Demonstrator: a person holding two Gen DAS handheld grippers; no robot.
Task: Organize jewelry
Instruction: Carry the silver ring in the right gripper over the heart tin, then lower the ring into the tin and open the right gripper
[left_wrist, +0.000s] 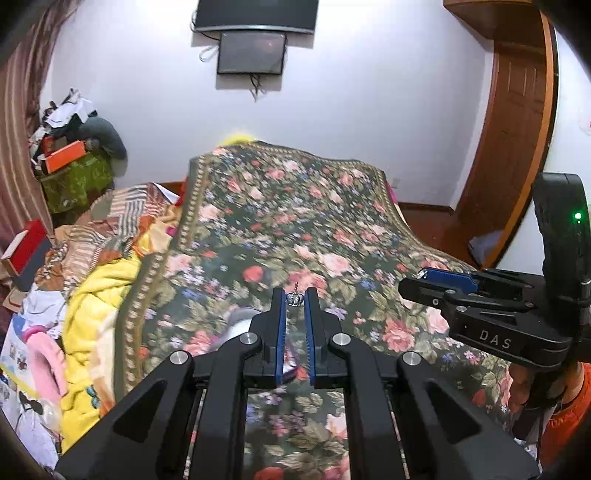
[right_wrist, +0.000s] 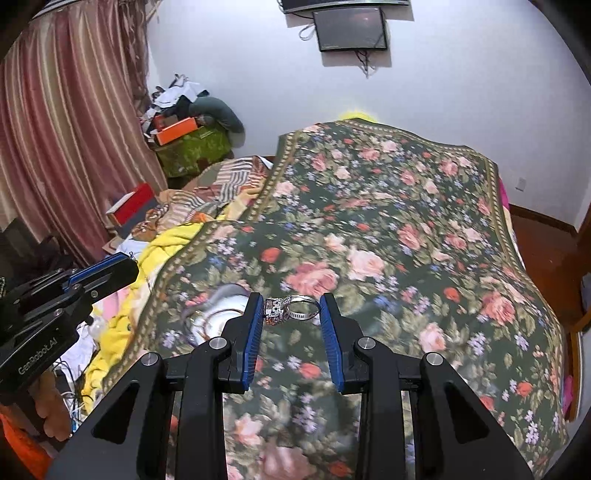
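Note:
My left gripper (left_wrist: 294, 295) is shut on a small silver crown-shaped jewel (left_wrist: 294, 300), pinched at the tips of its blue pads, with a short bit of chain showing above it. It hangs above the floral bedspread (left_wrist: 295, 206). My right gripper (right_wrist: 291, 299) is shut on a silver ring (right_wrist: 304, 309) with a chunky stone cluster, which spans the gap between its pads. Each gripper shows in the other's view: the right gripper (left_wrist: 423, 277) at the right edge, the left gripper (right_wrist: 125, 264) at the left edge. A white dish (right_wrist: 216, 315) lies blurred on the bed below.
A yellow blanket (right_wrist: 173, 240) and crumpled patterned cloth lie left of the bedspread. Boxes and piled clothes (right_wrist: 181, 125) stand by the striped curtain. A dark monitor (right_wrist: 351, 27) hangs on the white wall. A wooden door (left_wrist: 513, 125) is at the right.

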